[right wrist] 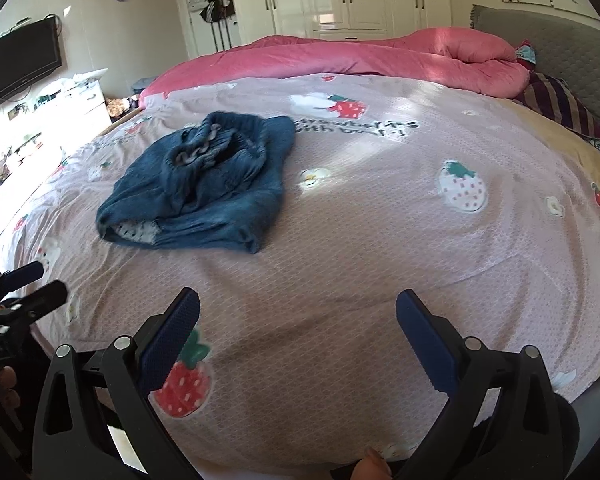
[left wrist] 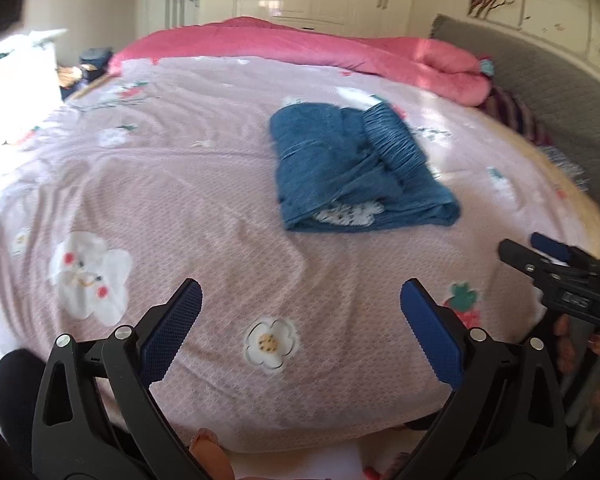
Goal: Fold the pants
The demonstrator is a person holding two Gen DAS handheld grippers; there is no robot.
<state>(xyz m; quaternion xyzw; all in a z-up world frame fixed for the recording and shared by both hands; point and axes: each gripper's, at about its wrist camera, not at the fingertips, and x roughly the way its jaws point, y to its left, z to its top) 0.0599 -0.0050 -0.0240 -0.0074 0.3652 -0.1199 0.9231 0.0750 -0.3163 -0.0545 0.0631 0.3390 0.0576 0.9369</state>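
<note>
— Though bunched rather than flat, lay where, the blue denim pants (left wrist: 356,168) with the elastic waistband?

— Out on the pink strawberry-print bedsheet (left wrist: 204,200), mid-bed, short of the rolled pink quilt (left wrist: 380,54). Seen folded over, a white patterned lining showing at the near edge.

— And the left tool (left wrist: 300,320)?

— Spread wide, blue pads (left wrist: 172,334) apart, gripping nothing, held above the sheet near the bed's edge.

— The right tool (right wrist: 298,332)?

— Likewise gaping, empty, well apart from the pants.
</note>
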